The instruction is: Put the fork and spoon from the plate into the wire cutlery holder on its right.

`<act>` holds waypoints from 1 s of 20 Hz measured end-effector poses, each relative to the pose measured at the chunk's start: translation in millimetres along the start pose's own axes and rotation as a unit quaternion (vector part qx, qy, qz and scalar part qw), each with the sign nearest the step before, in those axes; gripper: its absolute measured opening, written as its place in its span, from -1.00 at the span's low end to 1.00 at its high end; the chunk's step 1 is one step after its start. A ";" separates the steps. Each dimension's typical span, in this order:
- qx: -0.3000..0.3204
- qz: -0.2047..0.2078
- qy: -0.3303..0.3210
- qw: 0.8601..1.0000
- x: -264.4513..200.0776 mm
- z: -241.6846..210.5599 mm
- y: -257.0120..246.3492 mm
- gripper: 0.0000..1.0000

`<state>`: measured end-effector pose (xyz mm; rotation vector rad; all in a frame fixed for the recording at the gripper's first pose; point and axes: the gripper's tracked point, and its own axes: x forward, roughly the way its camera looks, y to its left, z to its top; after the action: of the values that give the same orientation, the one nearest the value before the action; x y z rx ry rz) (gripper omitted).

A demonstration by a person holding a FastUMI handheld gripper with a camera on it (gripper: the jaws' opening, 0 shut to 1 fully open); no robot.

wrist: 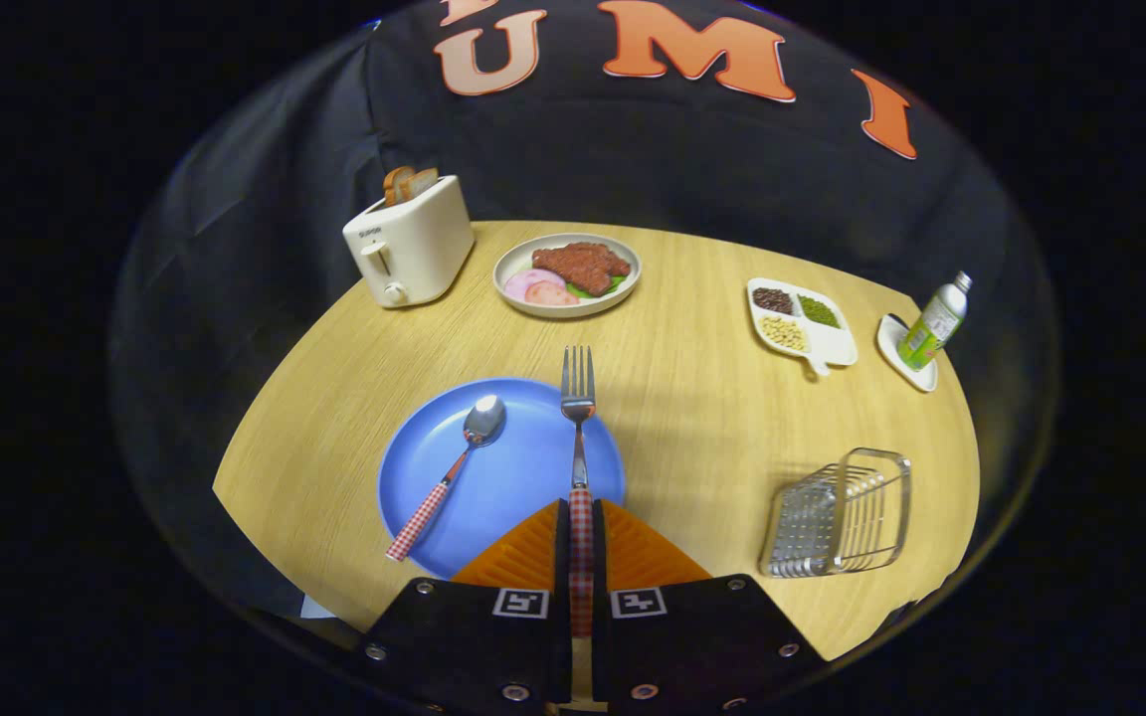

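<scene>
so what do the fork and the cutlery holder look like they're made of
Fork: shiny silver metal tines and neck, probably steel, with a red-and-white checked handle clamped in the hand-held gripper; handle material unclear. Wire cutlery holder: thin, bright metal wire, glinting like chrome or polished steel.

— What is hiding from us here?

— The fork (578,418): the end of its checked handle is disappearing between the orange fingers (523,557) of the gripper (582,545), which are pressing on it from both sides.

— And the blue plate (523,467)?

— Its near rim is lying under those fingers.

— The toaster (410,242)?

— Only the tops of the bread slices (408,183) are showing; the rest is sitting inside.

— Anything too small?

— The label on the bottle (934,322) is staying unreadable.
</scene>
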<state>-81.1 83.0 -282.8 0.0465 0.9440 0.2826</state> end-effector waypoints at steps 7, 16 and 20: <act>0.022 -0.071 0.041 0.996 -49.6 -9.1 -97.5 -0.83; 0.004 -0.089 0.148 0.985 -87.6 -36.1 -160.9 -0.83; -0.009 -0.063 0.208 0.976 -90.2 -50.7 -163.0 -0.83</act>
<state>-136.1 -101.5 -267.7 -0.0938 1.3548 0.1856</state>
